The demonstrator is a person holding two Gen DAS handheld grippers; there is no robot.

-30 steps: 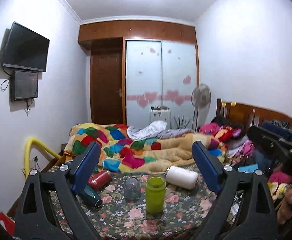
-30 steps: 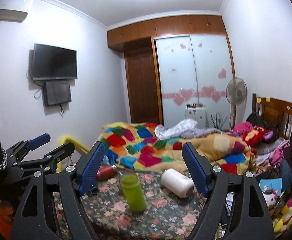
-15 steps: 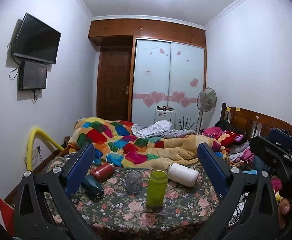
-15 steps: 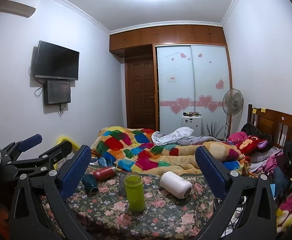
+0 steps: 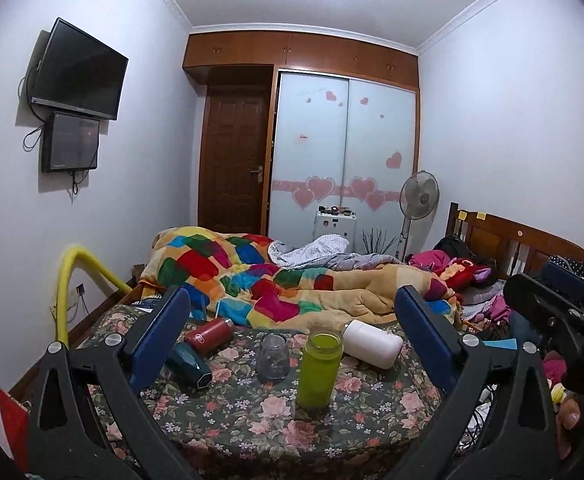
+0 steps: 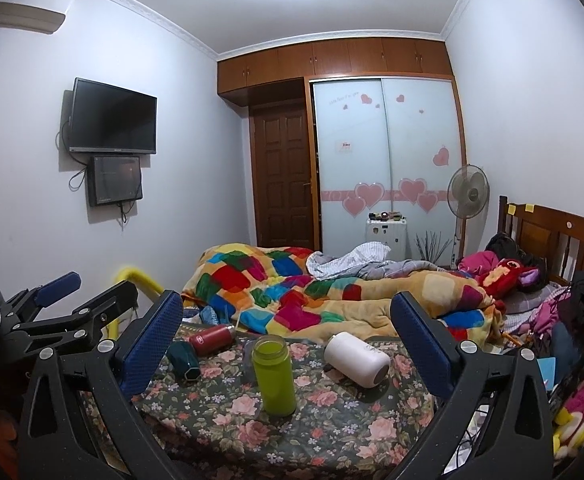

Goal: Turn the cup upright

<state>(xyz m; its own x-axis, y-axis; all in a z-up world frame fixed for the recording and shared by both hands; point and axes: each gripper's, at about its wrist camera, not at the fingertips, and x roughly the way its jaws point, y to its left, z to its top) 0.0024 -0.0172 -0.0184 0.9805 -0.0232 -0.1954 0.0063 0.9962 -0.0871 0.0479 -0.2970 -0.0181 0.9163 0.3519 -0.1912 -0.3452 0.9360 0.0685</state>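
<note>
On the floral table (image 5: 252, 432) a green cup (image 5: 318, 368) stands upright, also in the right wrist view (image 6: 274, 376). A white cup (image 5: 371, 343) (image 6: 357, 358), a red bottle (image 5: 208, 330) (image 6: 212, 334) and a dark teal cup (image 5: 190, 365) (image 6: 184, 358) lie on their sides. A clear glass jar (image 5: 273, 356) stands upside down, mostly hidden behind the green cup in the right wrist view. My left gripper (image 5: 292, 340) and right gripper (image 6: 286, 344) are open, empty, held back above the near edge.
A bed with a patchwork quilt (image 5: 260, 280) lies right behind the table. A yellow rail (image 5: 72, 276) stands at the left. Clothes and toys (image 6: 531, 292) are piled at the right. A fan (image 5: 419, 196) and wardrobe (image 5: 343, 160) stand at the far wall.
Both grippers have pulled back and up from the table, so the cups look smaller and farther. Their jaws have spread wider. The objects on the table have not moved.
</note>
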